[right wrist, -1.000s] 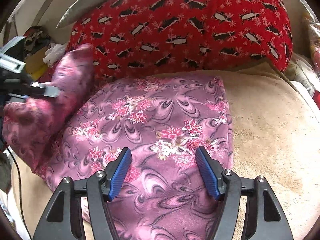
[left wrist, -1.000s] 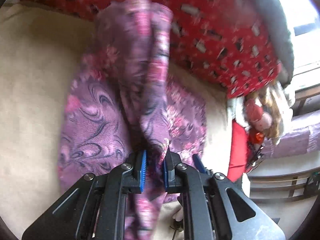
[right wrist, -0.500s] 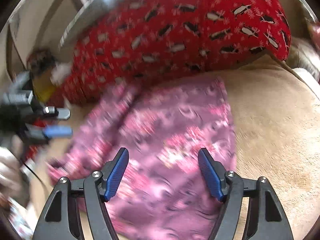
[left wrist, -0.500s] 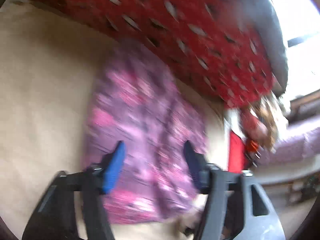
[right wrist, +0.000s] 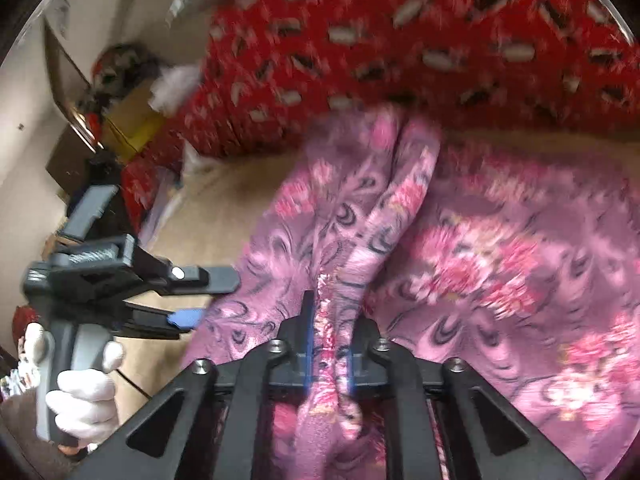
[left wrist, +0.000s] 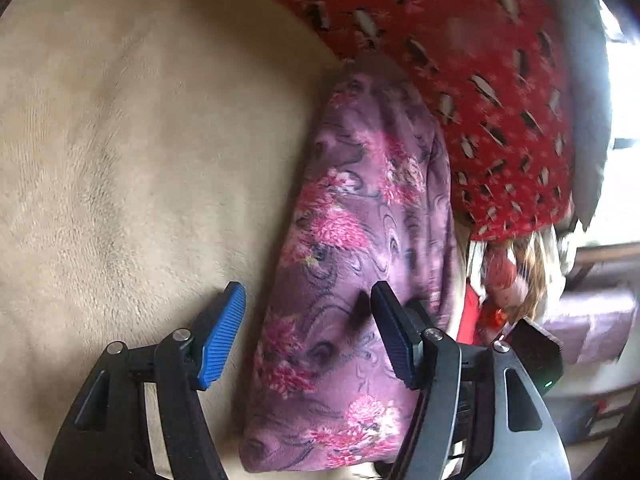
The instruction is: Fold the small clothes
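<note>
The purple flowered garment (left wrist: 352,280) lies on the beige plush surface (left wrist: 120,160), folded into a long strip in the left wrist view. My left gripper (left wrist: 308,336) is open and empty, its fingers standing either side of the garment's near left edge. It also shows from the side in the right wrist view (right wrist: 200,296), held by a white-gloved hand (right wrist: 84,396). My right gripper (right wrist: 330,356) is shut on a bunched fold of the garment (right wrist: 360,248), which rises in a ridge from its jaws.
A red penguin-print pillow (left wrist: 460,60) lies along the far side of the garment; it also shows in the right wrist view (right wrist: 400,40). A doll (left wrist: 508,276) and clutter lie past the right edge. A cardboard box (right wrist: 128,120) stands far left.
My left gripper let go of the garment and opened, then dropped low beside it. My right gripper, open a second ago, has shut on a fold of the garment and lifted it.
</note>
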